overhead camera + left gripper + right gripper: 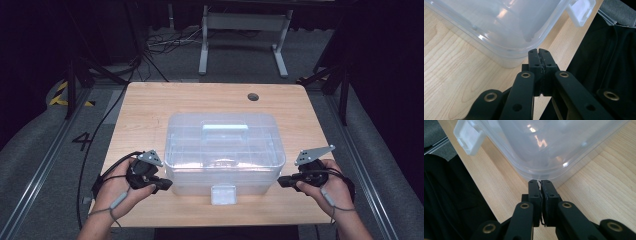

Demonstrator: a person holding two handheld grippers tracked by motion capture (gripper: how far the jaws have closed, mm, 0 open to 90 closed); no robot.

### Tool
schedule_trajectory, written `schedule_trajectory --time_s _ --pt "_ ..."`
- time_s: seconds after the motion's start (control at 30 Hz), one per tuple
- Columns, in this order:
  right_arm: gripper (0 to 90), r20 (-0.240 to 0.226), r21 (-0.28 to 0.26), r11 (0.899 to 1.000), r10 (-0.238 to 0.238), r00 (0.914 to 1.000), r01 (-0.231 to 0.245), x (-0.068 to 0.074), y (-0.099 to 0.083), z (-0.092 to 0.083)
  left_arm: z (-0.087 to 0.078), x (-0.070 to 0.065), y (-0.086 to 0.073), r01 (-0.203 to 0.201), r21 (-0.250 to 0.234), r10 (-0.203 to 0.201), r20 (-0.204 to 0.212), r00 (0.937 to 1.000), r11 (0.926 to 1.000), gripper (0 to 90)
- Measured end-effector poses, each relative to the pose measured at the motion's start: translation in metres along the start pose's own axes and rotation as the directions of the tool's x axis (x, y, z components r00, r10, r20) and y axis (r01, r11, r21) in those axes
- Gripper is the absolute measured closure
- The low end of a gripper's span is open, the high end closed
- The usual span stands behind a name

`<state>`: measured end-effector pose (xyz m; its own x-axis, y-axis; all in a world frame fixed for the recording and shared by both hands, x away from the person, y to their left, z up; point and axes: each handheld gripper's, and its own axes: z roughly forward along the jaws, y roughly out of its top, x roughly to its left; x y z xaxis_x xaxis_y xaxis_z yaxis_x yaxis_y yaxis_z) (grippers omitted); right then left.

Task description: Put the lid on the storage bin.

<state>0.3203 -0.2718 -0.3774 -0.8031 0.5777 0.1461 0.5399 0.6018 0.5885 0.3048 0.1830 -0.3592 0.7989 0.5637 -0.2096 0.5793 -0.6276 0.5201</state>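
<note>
Two tongs, left (162, 185) and right (284, 181), pressed together, flank the clear box (224, 147) at its near corners.

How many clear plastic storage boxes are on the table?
1. The clear lidded box sits mid-table, between the left gripper and right gripper, its latch facing the person.

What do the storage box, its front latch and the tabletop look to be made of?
Storage box: apparently clear, glossy plastic; the wood grain shows through its wall and lamp glints sit on the lid.
Front latch: seemingly the same plastic, but milkier and less see-through.
Tabletop: light wood or wood-look laminate with a smooth matt finish; the printed-looking, even grain leaves that open.
</note>
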Motion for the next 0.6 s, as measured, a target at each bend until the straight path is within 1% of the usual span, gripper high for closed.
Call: schedule_trajectory --time_s 0.17,0.27,0.33,0.37,0.4,0.43,0.47,0.5,0.6 --pt "86.5 -0.023 -0.004 1.0 0.001 0.9997 -0.001 0.0 -0.001 -0.005 -0.003 0.001 -0.001 0.004 -0.014 -0.004 0.0 1.0 0.9999 88.8" --pt "86.2 -0.022 -0.003 1.0 -0.001 0.9997 0.001 0.0 -0.001 -0.009 -0.006 0.002 -0.003 0.012 -0.027 -0.012 0.0 0.9999 0.9996 87.9" --pt "85.0 -0.021 -0.015 1.0 0.002 0.9998 -0.002 -0.002 -0.002 -0.013 -0.01 0.003 -0.006 0.015 -0.053 -0.015 -0.003 0.9999 0.9985 86.4" --pt "83.7 -0.017 -0.029 1.0 0.006 0.9998 -0.006 -0.005 -0.002 -0.017 -0.016 0.004 -0.009 0.029 -0.097 -0.03 -0.004 0.9996 0.9948 82.2" --pt "83.7 -0.017 -0.029 1.0 0.006 0.9998 -0.006 -0.005 -0.002 -0.017 -0.016 0.004 -0.009 0.029 -0.097 -0.03 -0.004 0.9996 0.9948 82.1" --pt "81.8 -0.016 -0.047 0.999 0.012 0.9998 -0.013 -0.008 -0.001 -0.02 -0.02 0.005 -0.011 0.035 -0.111 -0.037 -0.011 0.9993 0.9932 81.7" --pt "81.8 -0.016 -0.047 0.999 0.012 0.9998 -0.013 -0.008 -0.001 -0.02 -0.023 0.007 -0.013 0.04 -0.123 -0.043 -0.021 0.9988 0.9916 81.7" --pt "81.3 -0.015 -0.055 0.998 0.016 0.9998 -0.017 -0.009 -0.001 -0.022 -0.025 0.009 -0.015 0.05 -0.147 -0.055 -0.03 0.998 0.9879 80.3" --pt "79.1 -0.01 -0.083 0.996 0.023 0.9997 -0.024 -0.013 0.0 -0.027 -0.03 0.014 -0.022 0.081 -0.18 -0.09 -0.041 0.9951 0.9803 77.1"
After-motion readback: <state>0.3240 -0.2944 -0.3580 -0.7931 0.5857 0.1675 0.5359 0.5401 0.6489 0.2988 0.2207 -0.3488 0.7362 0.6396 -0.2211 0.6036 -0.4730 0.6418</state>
